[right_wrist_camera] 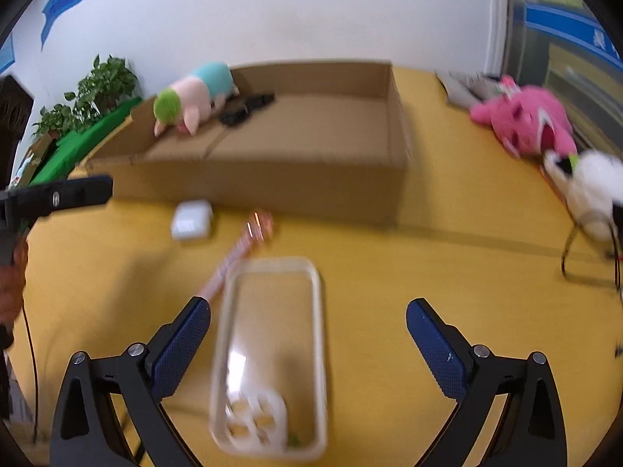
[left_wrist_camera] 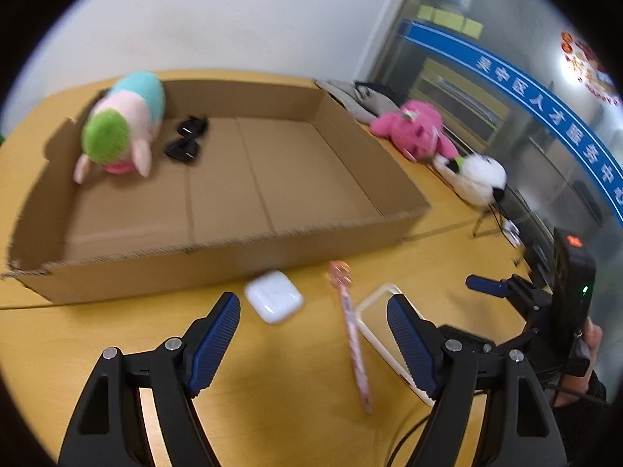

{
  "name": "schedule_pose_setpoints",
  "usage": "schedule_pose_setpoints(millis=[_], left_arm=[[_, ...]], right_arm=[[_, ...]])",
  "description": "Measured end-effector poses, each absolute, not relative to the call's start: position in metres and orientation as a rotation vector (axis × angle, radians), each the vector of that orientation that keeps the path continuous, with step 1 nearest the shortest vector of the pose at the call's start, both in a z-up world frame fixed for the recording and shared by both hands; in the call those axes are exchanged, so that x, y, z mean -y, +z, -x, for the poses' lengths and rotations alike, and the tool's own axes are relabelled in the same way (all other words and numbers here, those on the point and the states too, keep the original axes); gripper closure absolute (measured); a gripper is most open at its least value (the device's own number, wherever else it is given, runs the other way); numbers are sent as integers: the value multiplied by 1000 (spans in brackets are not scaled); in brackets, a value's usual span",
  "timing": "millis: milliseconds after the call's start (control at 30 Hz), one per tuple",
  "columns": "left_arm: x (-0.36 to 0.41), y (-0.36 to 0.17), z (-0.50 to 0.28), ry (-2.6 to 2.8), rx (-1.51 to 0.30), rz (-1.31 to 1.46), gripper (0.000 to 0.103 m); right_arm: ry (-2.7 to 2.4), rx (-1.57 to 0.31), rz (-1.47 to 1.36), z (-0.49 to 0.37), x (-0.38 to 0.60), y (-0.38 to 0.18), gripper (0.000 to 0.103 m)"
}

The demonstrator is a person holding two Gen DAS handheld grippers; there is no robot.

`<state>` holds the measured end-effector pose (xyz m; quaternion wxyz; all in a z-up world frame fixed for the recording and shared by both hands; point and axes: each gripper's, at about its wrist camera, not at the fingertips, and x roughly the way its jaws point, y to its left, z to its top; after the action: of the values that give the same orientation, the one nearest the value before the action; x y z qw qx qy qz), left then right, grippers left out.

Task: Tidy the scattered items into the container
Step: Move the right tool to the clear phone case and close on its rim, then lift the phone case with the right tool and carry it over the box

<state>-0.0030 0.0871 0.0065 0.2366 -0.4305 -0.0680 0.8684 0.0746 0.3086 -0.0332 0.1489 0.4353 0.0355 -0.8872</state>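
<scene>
Clear phone case (right_wrist_camera: 272,354) lies flat on the yellow worktop (right_wrist_camera: 428,272) between the wide-open, empty fingers of the right claw (right_wrist_camera: 307,344). Just beside it lie a pink pen (left_wrist_camera: 350,330) and a white earbud case (left_wrist_camera: 273,295), in front of the left claw (left_wrist_camera: 313,334), also spread wide and empty. Behind them, the cardboard box (left_wrist_camera: 233,260) holds a plush pig (left_wrist_camera: 120,132) and sunglasses (left_wrist_camera: 187,140).

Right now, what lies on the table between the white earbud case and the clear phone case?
The pink pen lies between the earbud case and phone case, seen in both wrist views.
</scene>
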Motion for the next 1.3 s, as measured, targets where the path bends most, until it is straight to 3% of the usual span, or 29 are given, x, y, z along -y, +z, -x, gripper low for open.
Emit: schedule_pose_setpoints(millis=[233, 400, 467, 600, 700, 900, 1133, 1300], left_arm=[[-130, -14, 11, 2190, 207, 1252, 25], [-159, -35, 19, 2108, 215, 1371, 27], [-169, -44, 20, 2087, 212, 1432, 29], [-184, -57, 18, 2041, 186, 1509, 52], [-191, -66, 18, 2032, 165, 1555, 62], [-191, -68, 26, 2063, 132, 1592, 89], [-189, -64, 24, 2095, 104, 1586, 91], [-176, -25, 23, 2163, 130, 1478, 91]], right_arm=[[-2511, -49, -1392, -111, -328, -72, 6], [-2561, -77, -1404, -110, -335, -67, 39], [-2563, -97, -1410, -109, -337, -66, 46], [-2525, -115, -1402, -111, -331, -62, 76], [-2500, -112, -1400, -113, -324, -61, 92], [-2482, -66, -1415, -116, -325, -61, 96], [-2518, -35, -1376, -122, -324, -55, 96], [-2590, -10, -1249, -122, -325, -22, 96]])
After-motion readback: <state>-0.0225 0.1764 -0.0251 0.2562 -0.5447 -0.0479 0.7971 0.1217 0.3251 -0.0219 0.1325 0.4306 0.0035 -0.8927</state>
